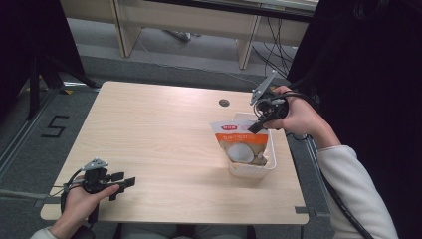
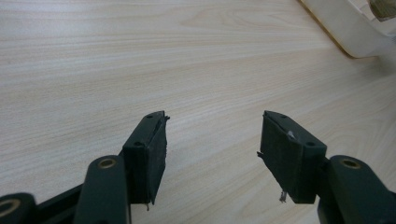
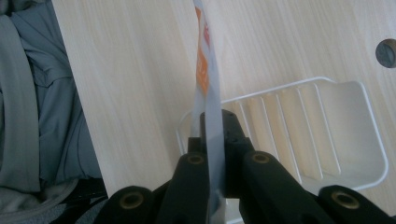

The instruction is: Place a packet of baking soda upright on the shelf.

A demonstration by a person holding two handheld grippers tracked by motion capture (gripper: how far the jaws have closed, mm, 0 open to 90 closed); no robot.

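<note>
High view: the left tool (image 1: 122, 183) is held low over the near desk (image 1: 164, 149) edge, its jaws spread apart with nothing between. Farther, the right tool (image 1: 255, 127) is clenched on the pouch (image 1: 240, 142) top edge, and the pouch is kept upright in the white tray (image 1: 271, 167).

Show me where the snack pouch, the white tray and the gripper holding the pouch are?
snack pouch (image 1: 242, 144): high view, on its printed orange and white front.
white tray (image 3: 355, 140): right gripper view, on its bare ribbed floor.
right gripper (image 1: 255, 127): high view, at the jaw tips pinching the pouch's top edge.
</note>
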